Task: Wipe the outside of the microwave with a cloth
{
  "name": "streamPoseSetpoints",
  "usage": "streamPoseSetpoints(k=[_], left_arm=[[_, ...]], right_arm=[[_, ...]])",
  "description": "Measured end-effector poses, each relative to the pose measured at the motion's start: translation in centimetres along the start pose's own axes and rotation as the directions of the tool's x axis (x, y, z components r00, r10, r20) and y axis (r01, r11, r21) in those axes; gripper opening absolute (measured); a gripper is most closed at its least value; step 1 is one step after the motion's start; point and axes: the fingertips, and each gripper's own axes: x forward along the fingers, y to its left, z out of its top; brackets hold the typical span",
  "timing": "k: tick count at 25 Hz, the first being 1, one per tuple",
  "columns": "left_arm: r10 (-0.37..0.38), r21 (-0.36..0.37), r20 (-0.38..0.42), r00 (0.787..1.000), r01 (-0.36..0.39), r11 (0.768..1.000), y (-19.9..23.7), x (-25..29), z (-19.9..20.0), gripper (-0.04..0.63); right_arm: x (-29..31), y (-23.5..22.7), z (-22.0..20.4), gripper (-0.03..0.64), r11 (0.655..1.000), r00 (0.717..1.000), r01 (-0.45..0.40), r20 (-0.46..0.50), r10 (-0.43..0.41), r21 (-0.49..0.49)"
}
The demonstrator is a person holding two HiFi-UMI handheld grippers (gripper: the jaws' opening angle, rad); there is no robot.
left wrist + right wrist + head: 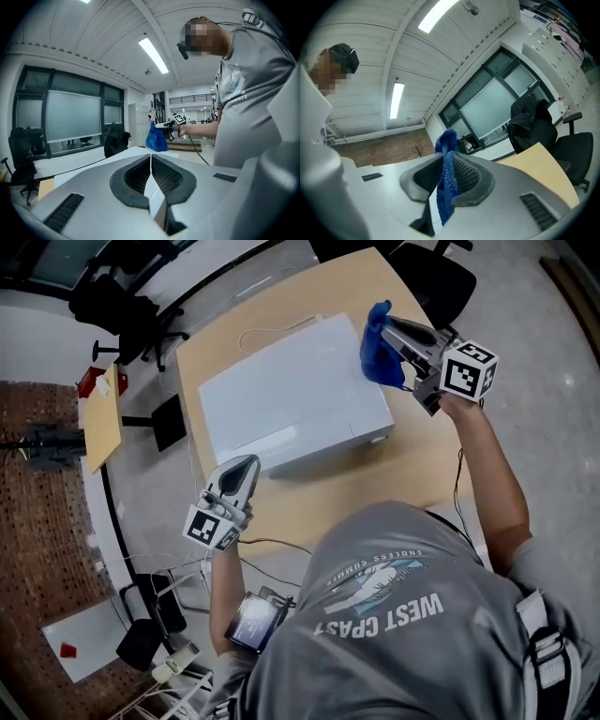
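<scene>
A white microwave [291, 399] lies on a light wooden table [281, 306]. Above its right end, raised in the air, my right gripper [392, 343] is shut on a blue cloth [378, 345], which hangs bunched from the jaws. In the right gripper view the blue cloth [446, 180] is pinched between the two pads. My left gripper [246, 465] hovers near the microwave's front left corner, jaws shut with nothing between them. In the left gripper view the shut left gripper [151, 161] points level toward the right hand and the cloth [156, 138].
A white cable [267, 329] curls on the table behind the microwave. Black office chairs [122, 310] stand at the far left and far right. On the floor at the lower left lie cables and a power strip [173, 662]. A side shelf [101, 418] stands to the left.
</scene>
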Motion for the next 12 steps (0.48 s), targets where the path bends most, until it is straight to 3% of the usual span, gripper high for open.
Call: streamPoseSetpoints(k=[6, 12], left_arm=[[-0.095, 0.013, 0.124, 0.988, 0.095, 0.995, 0.2, 2.8, 4.3, 0.025], [-0.082, 0.018, 0.212, 0.974, 0.08, 0.997, 1.3, 4.9, 6.8, 0.029]], right_arm=[[2.6, 5.9, 1.4, 0.075, 0.991, 0.992, -0.126, -0.019, 0.125, -0.053], [5.6, 12.8, 1.1, 0.075, 0.954, 0.958, -0.283, -0.073, 0.277, -0.094]])
